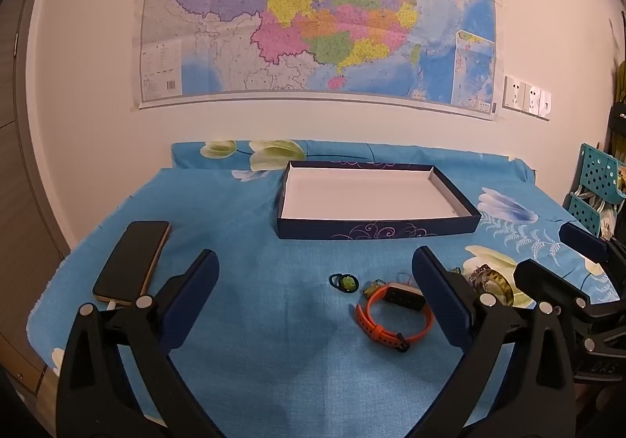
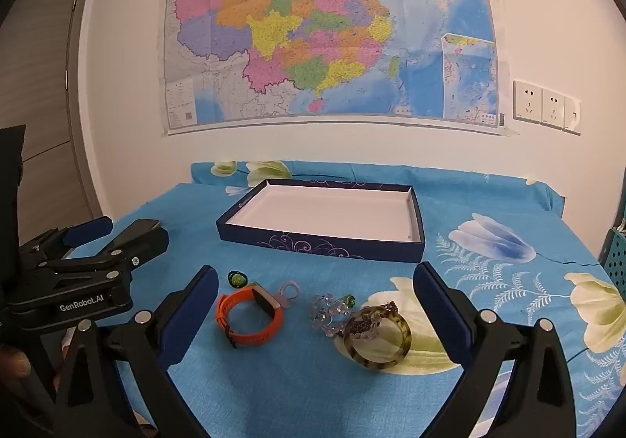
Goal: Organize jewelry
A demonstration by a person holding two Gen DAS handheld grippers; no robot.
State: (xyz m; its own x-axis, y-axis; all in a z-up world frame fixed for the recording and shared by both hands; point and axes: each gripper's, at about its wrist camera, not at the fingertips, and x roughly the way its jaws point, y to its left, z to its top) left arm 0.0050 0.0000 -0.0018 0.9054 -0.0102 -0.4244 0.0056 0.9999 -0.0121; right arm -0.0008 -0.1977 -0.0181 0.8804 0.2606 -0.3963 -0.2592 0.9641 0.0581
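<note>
Two hand-held grippers hover above a table draped in blue floral cloth [image 2: 297,379], the left gripper [image 1: 315,287] and right gripper [image 2: 315,299] both spread wide and holding nothing. Between their fingers lie an orange-strapped smartwatch [image 2: 250,316], a mottled green bangle [image 2: 377,336], a clear crystal bracelet [image 2: 326,310] and a small green ring [image 2: 236,278]. Beyond them sits a shallow navy box [image 2: 324,246], white-lined and unfilled.

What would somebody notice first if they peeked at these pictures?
Probably the huge colourful map on the wall behind the table. Below it, an empty dark blue box sits on the bright blue flowered cloth. Nearer the open grippers lie an orange watch and, to its right, a mottled green bangle.
</note>
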